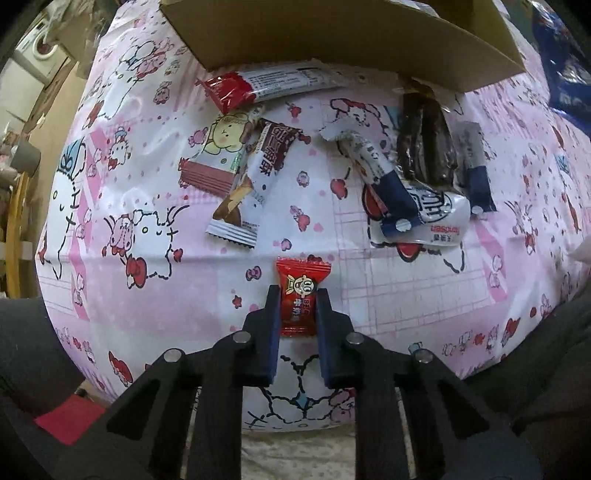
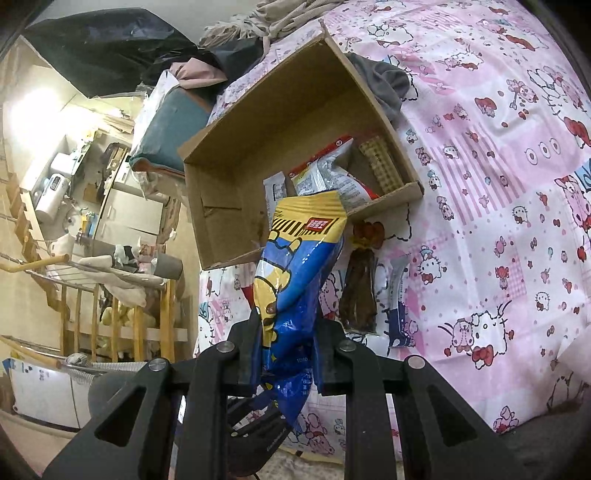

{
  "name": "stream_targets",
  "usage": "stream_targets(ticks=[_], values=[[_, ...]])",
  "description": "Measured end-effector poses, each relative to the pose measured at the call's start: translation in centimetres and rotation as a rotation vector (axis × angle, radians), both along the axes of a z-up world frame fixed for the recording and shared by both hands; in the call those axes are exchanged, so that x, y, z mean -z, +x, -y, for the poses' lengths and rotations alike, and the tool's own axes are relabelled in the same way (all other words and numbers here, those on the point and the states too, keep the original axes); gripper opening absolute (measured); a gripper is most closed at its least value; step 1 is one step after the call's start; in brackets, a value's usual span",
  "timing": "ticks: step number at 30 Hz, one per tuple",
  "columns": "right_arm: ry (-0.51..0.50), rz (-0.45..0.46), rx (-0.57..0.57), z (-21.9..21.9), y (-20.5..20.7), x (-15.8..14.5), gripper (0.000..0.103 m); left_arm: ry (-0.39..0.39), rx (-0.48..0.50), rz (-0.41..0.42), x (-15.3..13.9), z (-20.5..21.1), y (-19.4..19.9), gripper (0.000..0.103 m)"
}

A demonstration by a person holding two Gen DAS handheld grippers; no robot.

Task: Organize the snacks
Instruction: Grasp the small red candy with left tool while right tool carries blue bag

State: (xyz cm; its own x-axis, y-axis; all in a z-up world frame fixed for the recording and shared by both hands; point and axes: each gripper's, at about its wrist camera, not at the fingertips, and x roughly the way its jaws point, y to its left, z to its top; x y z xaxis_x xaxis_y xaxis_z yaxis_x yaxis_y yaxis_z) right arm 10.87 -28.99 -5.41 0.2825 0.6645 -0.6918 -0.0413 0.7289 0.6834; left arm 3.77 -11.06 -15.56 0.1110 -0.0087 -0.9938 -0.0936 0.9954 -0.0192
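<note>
My left gripper (image 1: 297, 295) is shut on a small red candy packet (image 1: 300, 295), held just above the pink cartoon-print cloth (image 1: 147, 295). Beyond it lie several loose snack packets: a red-and-white bar (image 1: 266, 83), a bear-print wafer (image 1: 218, 147), a brown-and-white bar (image 1: 255, 177), a white-and-navy pack (image 1: 413, 199) and a dark brown snack (image 1: 424, 144). My right gripper (image 2: 286, 325) is shut on a blue-and-yellow snack bag (image 2: 295, 288), held up in front of the open cardboard box (image 2: 229, 155), which holds a few packets (image 2: 332, 173).
The box's front wall (image 1: 332, 33) spans the top of the left wrist view. A grey cloth (image 2: 384, 85) lies beside the box. Clothes and bags pile at the cloth's far end (image 2: 236, 55). A wooden rack and clutter (image 2: 110, 288) stand off the surface's left edge.
</note>
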Motion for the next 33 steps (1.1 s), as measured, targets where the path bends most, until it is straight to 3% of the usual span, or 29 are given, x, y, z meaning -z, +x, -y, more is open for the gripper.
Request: stream_targets(ticks=[5,11,18,25,33], values=[[-0.003,0.001,0.003,0.0,-0.1,0.1,0.022,-0.04,-0.011,0.009,-2.0,-0.4,-0.1,0.013],[0.005,0.013,0.003,0.1,-0.1,-0.2,0.022,-0.057,0.026,0.158,-8.0,-2.2,1.4,0.013],[-0.004,0.123,0.053,1.2,1.1,-2.9,0.022,-0.052,0.024,0.343,-14.7,-6.4,6.6,0.014],[-0.048,0.188,0.104,2.4,4.5,-4.6,0.022,-0.055,0.017,0.42,-17.1,-8.5,11.8,0.014],[-0.146,0.195,0.097,2.1,9.2,-4.5,0.022,-0.069,0.029,0.432,-16.1,-8.9,16.2,0.014]])
